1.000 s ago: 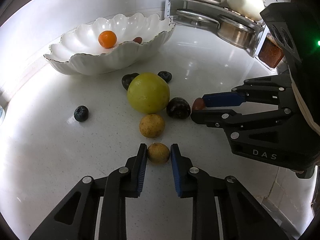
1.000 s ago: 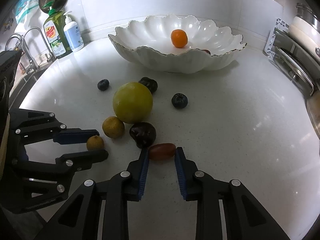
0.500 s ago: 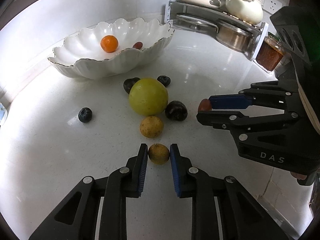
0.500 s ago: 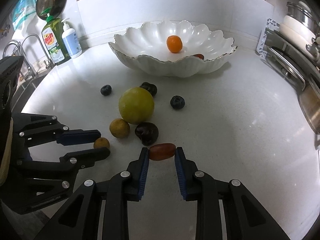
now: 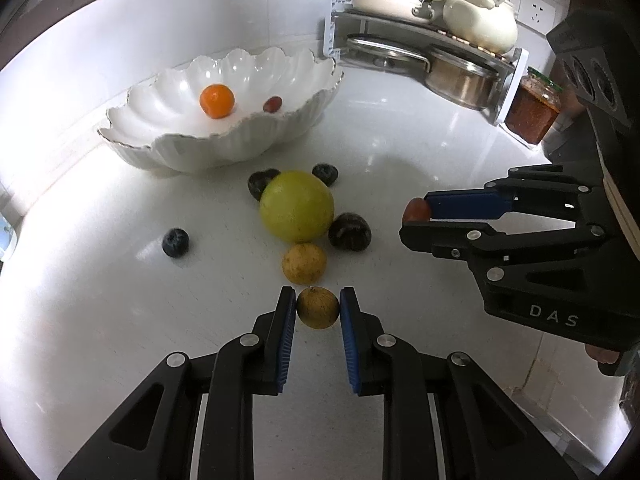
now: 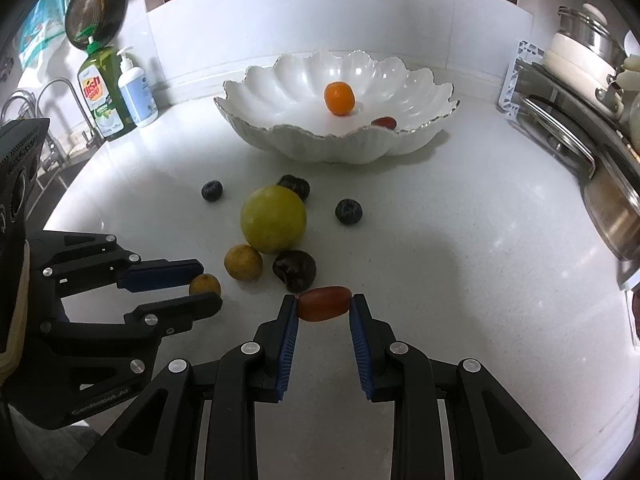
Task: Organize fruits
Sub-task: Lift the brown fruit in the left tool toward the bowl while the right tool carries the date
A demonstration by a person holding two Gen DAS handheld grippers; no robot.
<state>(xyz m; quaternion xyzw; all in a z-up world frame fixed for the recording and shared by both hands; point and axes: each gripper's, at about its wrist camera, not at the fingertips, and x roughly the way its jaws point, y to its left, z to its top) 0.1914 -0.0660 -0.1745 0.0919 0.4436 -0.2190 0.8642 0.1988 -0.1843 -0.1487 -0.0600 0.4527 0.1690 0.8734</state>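
Fruits are gripped in both tools: the left gripper (image 5: pixel 318 312) clenches a small round tan fruit (image 5: pixel 317 307), the right gripper (image 6: pixel 324 310) an oblong red grape tomato (image 6: pixel 324 303). Lift both steadily, squeezing no harder, toward the white scalloped ceramic bowl (image 6: pixel 416 80) ahead, clearing its rim before releasing.

**Bright counter, soft shadows, heavy fisheye warp**

Overhead light washes out the white countertop (image 5: pixel 420 152), with glare patches beside the scalloped bowl (image 6: pixel 420 76). Fruit casts faint shadows. Both views stay sharp centrally; edges bend and darken to black
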